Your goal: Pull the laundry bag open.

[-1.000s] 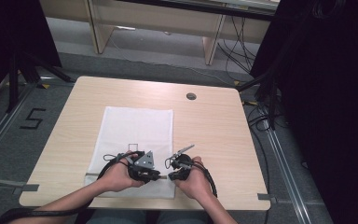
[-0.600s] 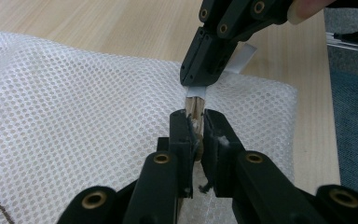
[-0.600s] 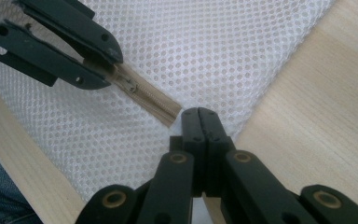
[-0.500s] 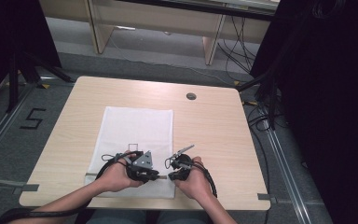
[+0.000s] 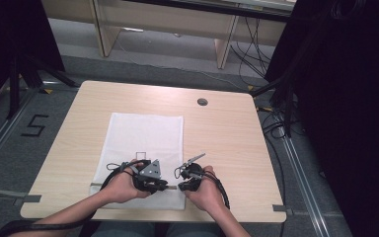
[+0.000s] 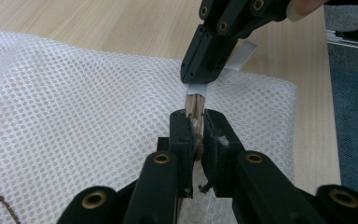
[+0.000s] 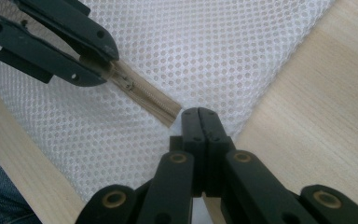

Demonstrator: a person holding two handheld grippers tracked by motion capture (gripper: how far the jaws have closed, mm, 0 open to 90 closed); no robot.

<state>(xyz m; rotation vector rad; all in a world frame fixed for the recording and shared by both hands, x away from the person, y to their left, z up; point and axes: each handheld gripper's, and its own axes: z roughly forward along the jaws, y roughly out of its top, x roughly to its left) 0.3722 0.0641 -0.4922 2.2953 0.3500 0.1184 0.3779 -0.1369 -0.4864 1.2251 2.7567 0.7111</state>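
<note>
Comparing this moment with the high view of a second ago, almost nothing has shifted: both hands sit at the same spot on the near edge of the white mesh bag [image 5: 145, 143], which lies flat on the wooden table [image 5: 227, 133]. That stillness suggests the grips are set and the pull along the zipper has not begun.

The left gripper [image 6: 195, 128] is clenched on the beige zipper [image 6: 196, 105], its jaws pressed together with the tape and what looks like the slider pinched between them. In the right gripper view the zipper [image 7: 144, 95] runs from those jaws toward the bag's near corner.

The right gripper [image 7: 200, 122] has its jaws pressed tight together at the end of the zipper, by the corner; seen from the left gripper view, it [image 6: 200, 77] pinches a small white tab [image 6: 196, 88] there, so it appears to be anchoring the bag.

With one end held and the slider gripped, the work seems poised at the start of sliding the zipper; the mesh looks light and could bunch if the anchoring hold slips.
</note>
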